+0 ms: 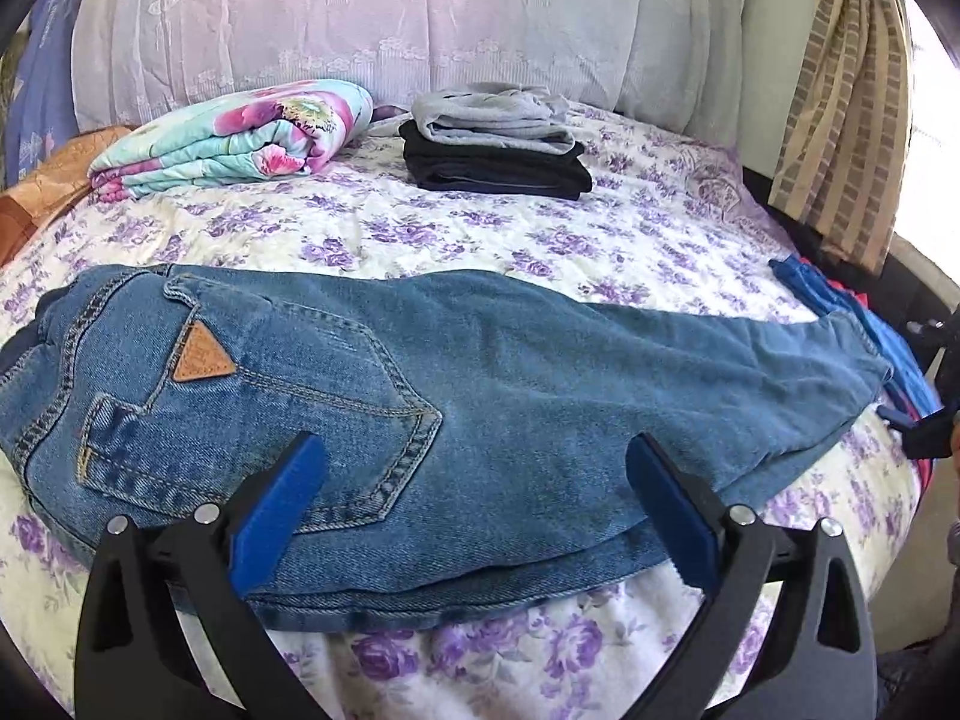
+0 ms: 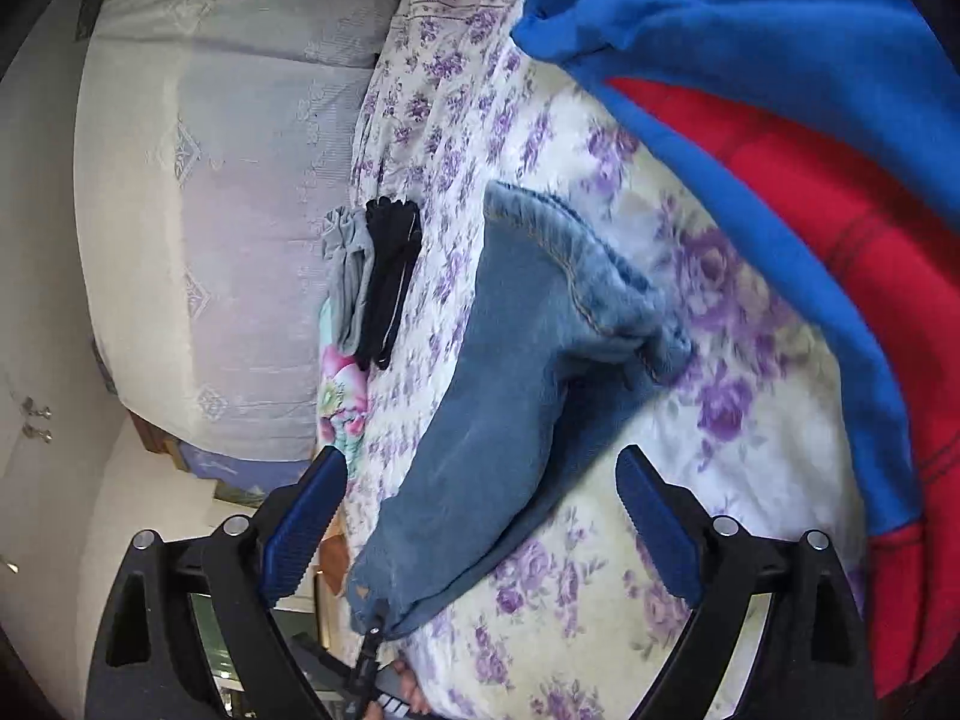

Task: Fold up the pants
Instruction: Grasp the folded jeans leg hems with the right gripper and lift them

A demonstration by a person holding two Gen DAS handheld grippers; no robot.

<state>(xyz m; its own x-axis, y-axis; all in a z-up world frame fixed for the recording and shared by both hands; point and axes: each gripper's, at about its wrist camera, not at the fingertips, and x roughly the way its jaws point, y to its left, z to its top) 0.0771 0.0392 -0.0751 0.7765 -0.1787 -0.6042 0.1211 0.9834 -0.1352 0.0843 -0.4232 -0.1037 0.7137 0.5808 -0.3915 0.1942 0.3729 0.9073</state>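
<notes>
Blue jeans lie across the flowered bed, folded lengthwise. Their waist and pocket with a tan triangular patch are at the left, the hems at the right. My left gripper hovers open over the seat of the jeans near their front edge, and its pads grip nothing. In the right wrist view, which is rolled sideways, the leg end lies ahead between the spread fingers of my right gripper. That gripper is open, and neither pad presses on the cloth. It shows as a dark shape at the right edge.
A folded grey and black clothes stack and a folded floral quilt sit at the back of the bedspread. Blue and red garments lie beside the hems. A striped curtain hangs at the right.
</notes>
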